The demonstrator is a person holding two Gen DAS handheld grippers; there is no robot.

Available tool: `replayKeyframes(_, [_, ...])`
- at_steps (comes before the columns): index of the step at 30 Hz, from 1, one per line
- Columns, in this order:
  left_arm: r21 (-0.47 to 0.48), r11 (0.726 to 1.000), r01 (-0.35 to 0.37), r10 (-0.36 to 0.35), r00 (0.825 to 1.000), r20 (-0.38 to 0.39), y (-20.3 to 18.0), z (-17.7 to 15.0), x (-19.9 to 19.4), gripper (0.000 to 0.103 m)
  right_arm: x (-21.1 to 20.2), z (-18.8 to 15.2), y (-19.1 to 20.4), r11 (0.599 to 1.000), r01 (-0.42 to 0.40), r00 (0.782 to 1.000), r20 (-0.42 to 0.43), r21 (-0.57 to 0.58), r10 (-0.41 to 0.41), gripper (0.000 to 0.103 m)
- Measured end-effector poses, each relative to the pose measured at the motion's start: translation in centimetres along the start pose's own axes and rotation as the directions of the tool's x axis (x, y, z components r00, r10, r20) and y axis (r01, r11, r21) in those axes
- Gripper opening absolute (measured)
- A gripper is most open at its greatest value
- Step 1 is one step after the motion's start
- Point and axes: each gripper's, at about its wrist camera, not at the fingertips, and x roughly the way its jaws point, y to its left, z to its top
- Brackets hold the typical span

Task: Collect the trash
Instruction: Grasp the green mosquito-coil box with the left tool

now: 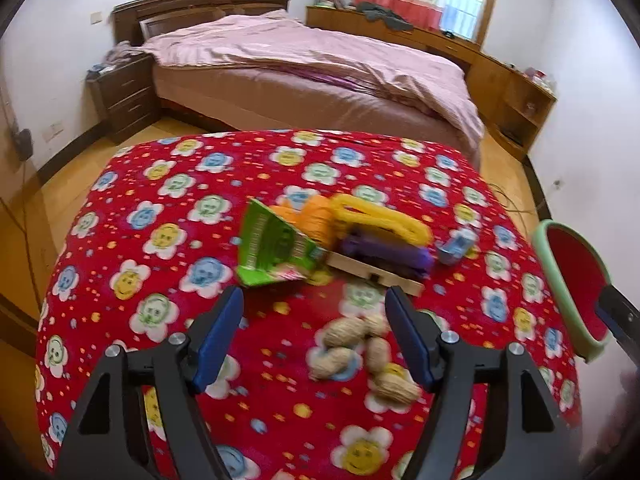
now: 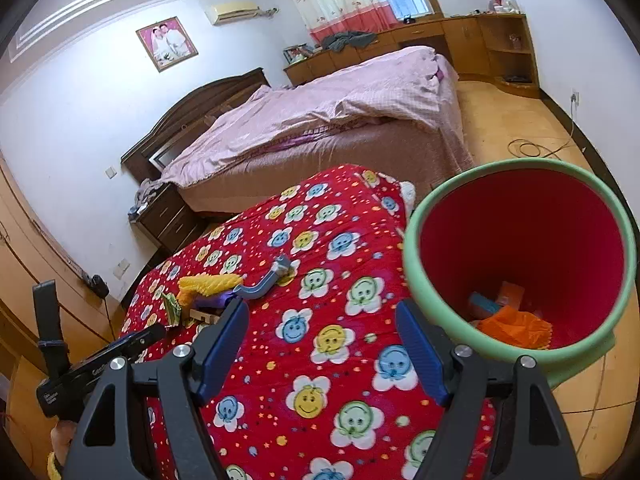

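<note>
Several peanuts in their shells (image 1: pixel 352 346) lie on the red flowered cloth (image 1: pixel 168 184), just under my left gripper (image 1: pixel 315 292) and close to its right finger. That gripper is open and holds nothing. Beyond it lie a green wrapper (image 1: pixel 276 252), an orange piece (image 1: pixel 316 216) and a small blue item (image 1: pixel 456 244). My right gripper (image 2: pixel 322 308) hovers open and empty over the cloth. A red bin with a green rim (image 2: pixel 416 280) sits just right of its right finger. An orange wrapper (image 2: pixel 516 328) and a blue item (image 2: pixel 484 304) lie inside.
A yellow and purple toy on a wooden piece (image 1: pixel 380 240) sits beside the wrapper, with a grey-blue handle (image 2: pixel 260 286) next to it. Behind the table stand a pink-covered bed (image 1: pixel 312 64), a nightstand (image 1: pixel 124 96) and wooden cabinets (image 1: pixel 512 92). A cable (image 2: pixel 532 148) lies on the floor.
</note>
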Motion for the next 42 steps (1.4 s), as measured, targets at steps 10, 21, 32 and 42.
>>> replayKeyframes(10, [0.029,0.998,-0.057,0.057,0.998,0.025,2.0,1.6,3.3,0.08,2.5,-0.5,1.4,1.0,0.001,0.998,-0.055,-0.015,-0.002,0.078])
replayKeyframes(21, [0.04,0.999,-0.037,0.037,0.999,-0.007,2.9,2.2,6.9,0.092,4.9,-0.6,1.9,1.0,0.008,0.995,-0.1,-0.022,-0.01,0.078])
replayKeyframes(32, [-0.012,0.999,0.04,-0.04,0.999,-0.036,3.6,2.2,7.7,0.085,6.3,-0.8,2.2,1.0,0.009,0.992,-0.126,-0.027,-0.012,0.078])
replayKeyframes(42, [0.014,0.995,0.096,-0.096,0.995,-0.013,3.3,1.7,5.7,0.068,6.7,-0.7,3.0,0.999,0.001,0.991,-0.132,-0.046,-0.007,0.078])
